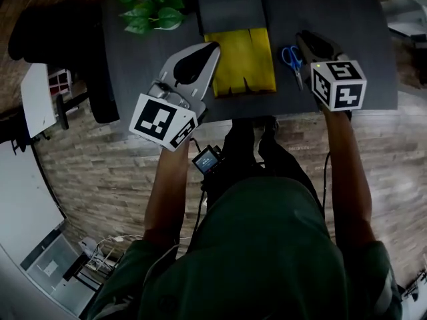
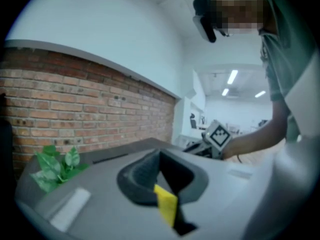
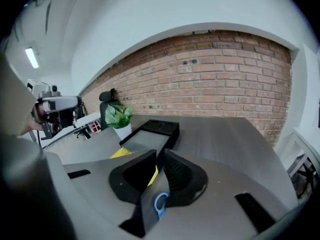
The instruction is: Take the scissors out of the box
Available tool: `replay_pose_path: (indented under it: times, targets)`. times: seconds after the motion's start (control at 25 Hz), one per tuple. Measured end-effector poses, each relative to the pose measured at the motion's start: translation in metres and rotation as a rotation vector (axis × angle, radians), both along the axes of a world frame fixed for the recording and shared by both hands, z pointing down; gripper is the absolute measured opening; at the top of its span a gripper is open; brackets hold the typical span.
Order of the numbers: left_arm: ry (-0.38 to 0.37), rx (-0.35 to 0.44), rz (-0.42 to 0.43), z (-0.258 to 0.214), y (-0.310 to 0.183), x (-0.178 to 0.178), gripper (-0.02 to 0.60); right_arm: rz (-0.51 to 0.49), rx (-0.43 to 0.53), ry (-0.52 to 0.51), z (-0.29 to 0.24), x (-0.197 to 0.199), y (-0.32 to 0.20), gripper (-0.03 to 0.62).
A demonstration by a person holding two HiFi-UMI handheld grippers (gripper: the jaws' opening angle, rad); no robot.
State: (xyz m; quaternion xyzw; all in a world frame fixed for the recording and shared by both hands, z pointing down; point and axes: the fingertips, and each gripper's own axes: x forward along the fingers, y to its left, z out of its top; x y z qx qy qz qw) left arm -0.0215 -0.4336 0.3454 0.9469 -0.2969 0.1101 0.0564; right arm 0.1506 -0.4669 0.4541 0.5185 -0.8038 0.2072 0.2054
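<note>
Scissors [image 1: 291, 58] lie on the tabletop [image 1: 337, 12] beside the box [image 1: 243, 62], outside it. Right tool [image 3: 157, 154], narrowly parted and empty, should avoid nudging them; left tool [image 2: 159, 155], tips together, holds nothing.

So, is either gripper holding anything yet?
Right gripper: nothing; the scissors lie loose below its parted tongs. Left gripper: the yellow box edge shows between its tongs, grip unclear.

Two tools, left tool [image 1: 211, 51] and right tool [image 1: 304, 39], one pair of scissors [image 1: 291, 60], one box [image 1: 231, 11], one potted plant [image 1: 150, 7].
</note>
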Motion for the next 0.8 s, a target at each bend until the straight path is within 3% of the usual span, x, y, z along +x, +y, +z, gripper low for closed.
replay_pose_path:
  times: [0.36, 0.56, 0.8]
  targets:
    - [0.03, 0.098, -0.073, -0.062, 0.033, -0.025, -0.017, -0.225, 0.282, -0.04, -0.145, -0.044, 0.038, 0.006]
    - [0.032, 0.155, -0.087, -0.082, 0.058, -0.032, -0.017, -0.256, 0.397, -0.037, -0.198, -0.051, 0.066, 0.006]
    - [0.031, 0.174, -0.102, -0.096, 0.09, -0.04, -0.017, -0.277, 0.446, -0.032, -0.229, -0.052, 0.104, 0.006]
